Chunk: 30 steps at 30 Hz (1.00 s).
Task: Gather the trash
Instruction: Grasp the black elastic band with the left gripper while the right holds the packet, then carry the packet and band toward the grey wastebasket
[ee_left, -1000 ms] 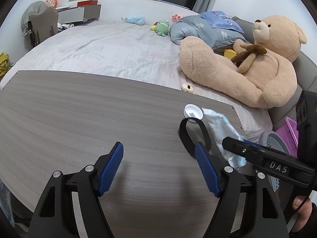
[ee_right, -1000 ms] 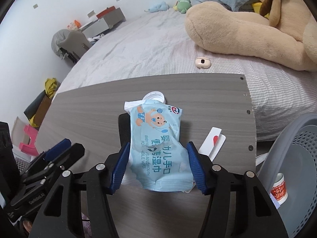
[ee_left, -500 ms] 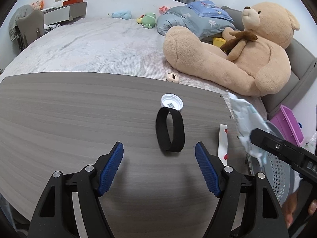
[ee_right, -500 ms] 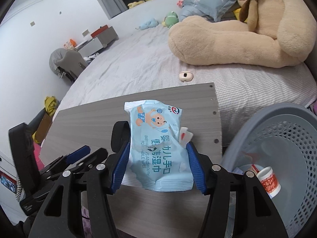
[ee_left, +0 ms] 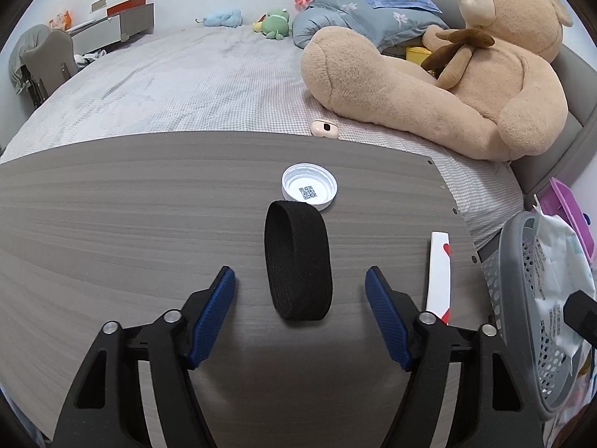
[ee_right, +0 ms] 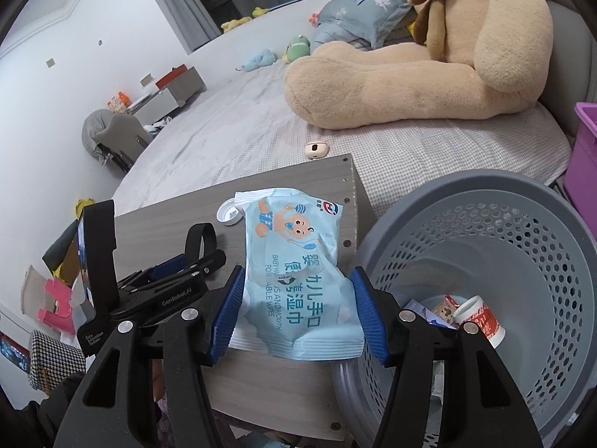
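Blue-padded fingers (ee_right: 228, 310) of the right gripper (ee_right: 294, 313) clamped on both side edges of a pale blue wet-wipes pack (ee_right: 298, 272), held in the air at the worktop's right end, beside the rim of the grey perforated basket (ee_right: 522, 231). Left gripper (ee_left: 300, 321) moderately wide and closing, with nothing pressed; black strap loop (ee_left: 297, 259) standing on edge just ahead of the gap between its fingers (ee_left: 214, 310).

Only in the right wrist view: basket interior, with a small white and red cup (ee_right: 479, 317) and bits of wrapper at the bottom; also the left gripper from the side, low over the worktop at left. Only in the left wrist view: white strip with red marks (ee_left: 439, 272) lying flat near the worktop's right edge, just right of the fingers; basket seen edge-on at far right, the held pack's pale back (ee_left: 556, 283) showing above it.

White bottle cap (ee_left: 309, 186), open side up with a printed code inside, touching or nearly touching the far end of the loop. Grey wood-grain worktop (ee_left: 112, 224) set against a bed (ee_left: 179, 86) with a checked cover; a large tan teddy bear (ee_left: 466, 74) at far right, a small pinkish case (ee_left: 324, 128) on the cover near the worktop's edge, small plush toys farther back. Purple bin (ee_right: 585, 156) right of the basket.
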Available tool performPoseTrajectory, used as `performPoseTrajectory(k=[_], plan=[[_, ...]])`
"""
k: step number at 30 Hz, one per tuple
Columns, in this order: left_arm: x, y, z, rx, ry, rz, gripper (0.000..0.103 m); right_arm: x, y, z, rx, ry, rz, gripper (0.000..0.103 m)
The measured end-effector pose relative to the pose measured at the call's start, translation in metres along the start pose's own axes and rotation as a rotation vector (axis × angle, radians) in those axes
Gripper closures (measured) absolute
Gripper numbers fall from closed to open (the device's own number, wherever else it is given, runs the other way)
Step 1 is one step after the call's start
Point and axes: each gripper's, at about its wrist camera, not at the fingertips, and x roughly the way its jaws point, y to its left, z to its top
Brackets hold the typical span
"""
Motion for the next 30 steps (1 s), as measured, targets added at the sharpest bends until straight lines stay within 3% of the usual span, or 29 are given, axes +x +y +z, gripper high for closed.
performPoseTrajectory(k=[2,4,7,30], plan=[[0.002,-0.002,0.002,0.004,0.007,0.000,0.048,0.000,-0.003,-0.002,0.006,0.002,0.001,0.047],[0.003,-0.001,0.002,0.002,0.016,-0.006,0.066,0.000,-0.005,-0.002,0.011,0.002,0.002,0.047],[0.002,0.001,0.002,-0.006,0.022,-0.020,0.084,-0.003,-0.005,-0.004,0.015,0.000,0.003,0.047],[-0.086,-0.003,-0.011,-0.016,-0.111,-0.089,0.084,-0.020,-0.011,-0.018,0.026,-0.031,0.022,0.047]])
